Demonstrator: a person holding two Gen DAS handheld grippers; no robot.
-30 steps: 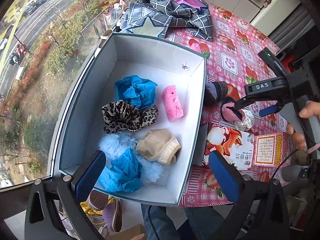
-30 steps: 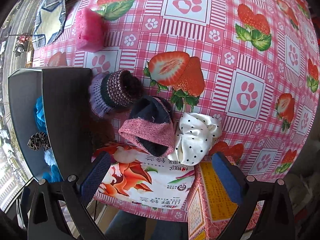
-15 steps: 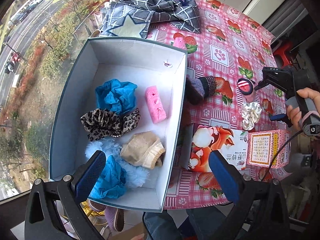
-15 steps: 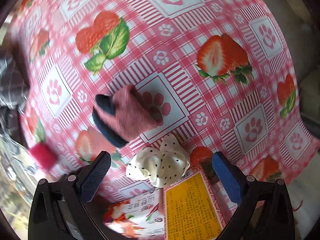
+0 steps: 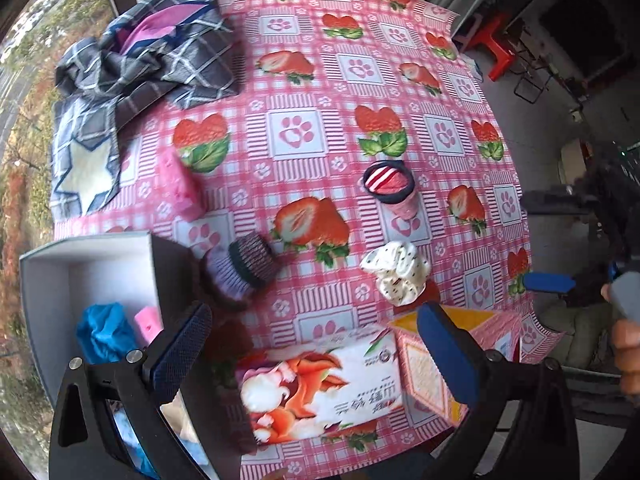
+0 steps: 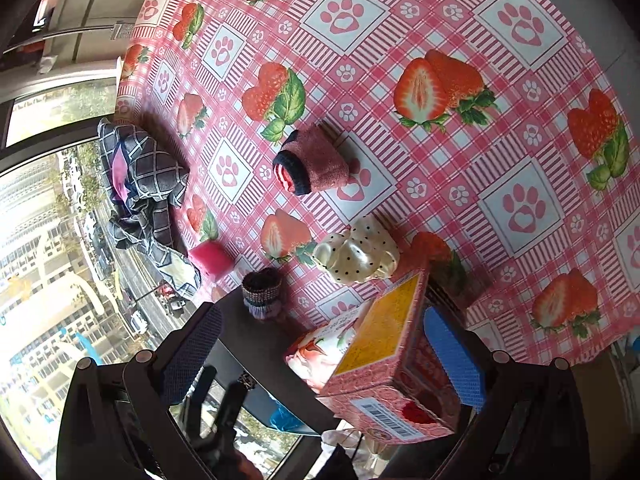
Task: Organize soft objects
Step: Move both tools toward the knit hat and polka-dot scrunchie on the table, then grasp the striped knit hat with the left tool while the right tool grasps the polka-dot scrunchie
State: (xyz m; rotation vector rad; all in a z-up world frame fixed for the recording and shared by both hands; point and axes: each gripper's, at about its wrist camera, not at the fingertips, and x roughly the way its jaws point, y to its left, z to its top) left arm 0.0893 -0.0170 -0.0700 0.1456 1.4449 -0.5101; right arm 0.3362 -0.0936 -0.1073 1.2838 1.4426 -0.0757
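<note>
A grey box (image 5: pixel 48 280) at the table's left edge holds blue cloth (image 5: pixel 102 332) and a pink sponge (image 5: pixel 146 320). On the strawberry tablecloth lie a purple knit roll (image 5: pixel 244 268), a pink sock roll with dark cuff (image 5: pixel 392 190), a white polka-dot scrunchie (image 5: pixel 398 272) and a second pink sponge (image 5: pixel 182 186). My left gripper (image 5: pixel 316 354) is open and empty above the tissue pack. My right gripper (image 6: pixel 320 356) is open and empty; the sock roll (image 6: pixel 310 164), scrunchie (image 6: pixel 358 254) and knit roll (image 6: pixel 262 290) lie ahead of it.
A tissue pack (image 5: pixel 320 384) and a pink-and-yellow carton (image 6: pixel 388 360) sit at the near table edge. A plaid cloth heap (image 5: pixel 148 52) lies at the far left corner. A red stool (image 5: pixel 490 42) stands beyond the table. The window is at the left.
My left gripper has swung right, off the box and over the table. My right gripper has pulled back toward the near edge; the sock roll it released lies farther out on the cloth.
</note>
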